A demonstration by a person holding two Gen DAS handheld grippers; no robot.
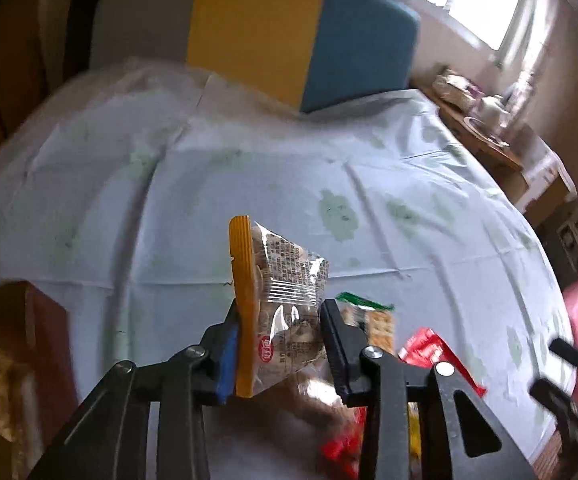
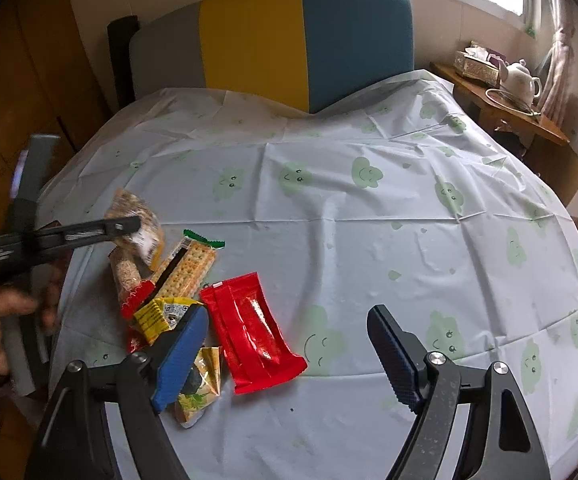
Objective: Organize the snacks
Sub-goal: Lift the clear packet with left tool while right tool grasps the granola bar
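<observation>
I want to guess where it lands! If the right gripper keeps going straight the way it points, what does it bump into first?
Probably just the tablecloth. The right gripper is open, and nothing lies between its fingers ahead. The red packet sits just left of that line, though depth is hard to judge.

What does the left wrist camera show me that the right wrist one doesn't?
Left wrist only: the brown box at the table's left edge, and a close look at the clear snack packet clamped in the left gripper. Right wrist only: the open right gripper, the yellow packet and the teapot. Both: the red wrapper, cracker pack, tablecloth.
</observation>
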